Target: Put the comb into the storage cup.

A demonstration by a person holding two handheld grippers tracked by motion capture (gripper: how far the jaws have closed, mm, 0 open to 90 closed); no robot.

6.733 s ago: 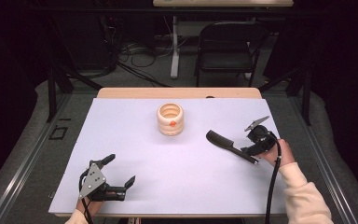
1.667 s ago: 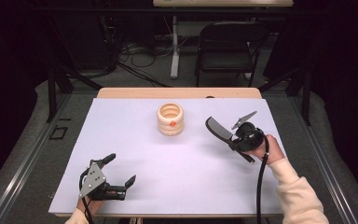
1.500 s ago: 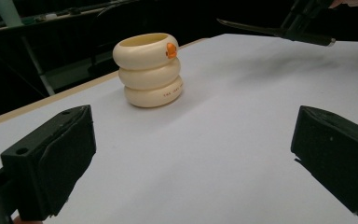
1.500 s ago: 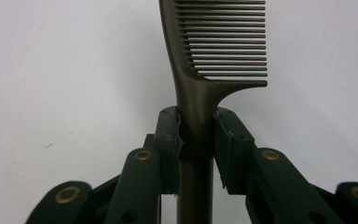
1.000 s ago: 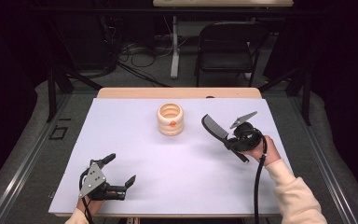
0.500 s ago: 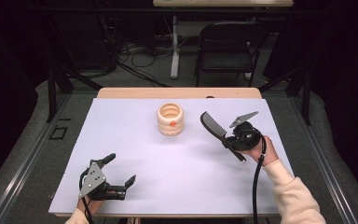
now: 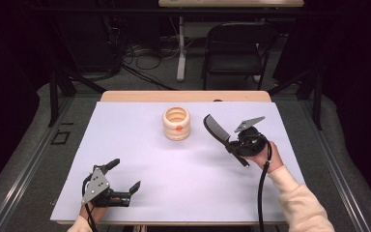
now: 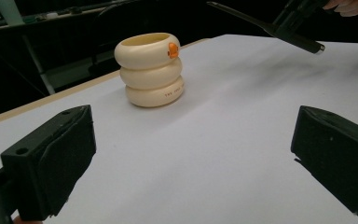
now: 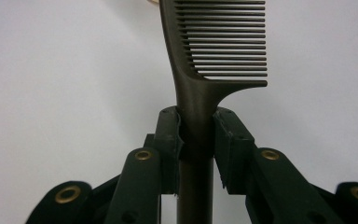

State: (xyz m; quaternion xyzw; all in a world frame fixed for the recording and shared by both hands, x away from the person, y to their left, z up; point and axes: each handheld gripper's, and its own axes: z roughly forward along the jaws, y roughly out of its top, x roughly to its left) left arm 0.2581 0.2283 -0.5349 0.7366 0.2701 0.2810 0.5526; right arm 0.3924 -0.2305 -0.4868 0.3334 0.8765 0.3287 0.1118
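Note:
A cream holder (image 7: 176, 123) shaped like three stacked rings, with an orange spot near its rim, stands upright at the middle back of the white table (image 7: 125, 140). My right gripper (image 7: 234, 145) is to its right, shut on the handle of a black comb (image 7: 216, 128). The comb's toothed end points up and left towards the holder, off the table. In the right gripper view the jaws of this gripper (image 9: 196, 135) pinch the comb (image 9: 214, 42) just below its teeth. My left gripper (image 7: 125, 174) rests near the front left, open and empty. In its own view the holder (image 8: 151, 67) lies ahead of its wide jaws.
A black chair (image 7: 236, 43) and a table leg with cables (image 7: 179, 53) stand on the floor beyond the far wooden edge (image 7: 183, 95). White surface lies bare between the two grippers and in front of the holder.
Since the earliest frame my right gripper has carried the comb left, closer to the holder, with the toothed end raised. Over the last second it has only crept a little. The left gripper has stayed put.

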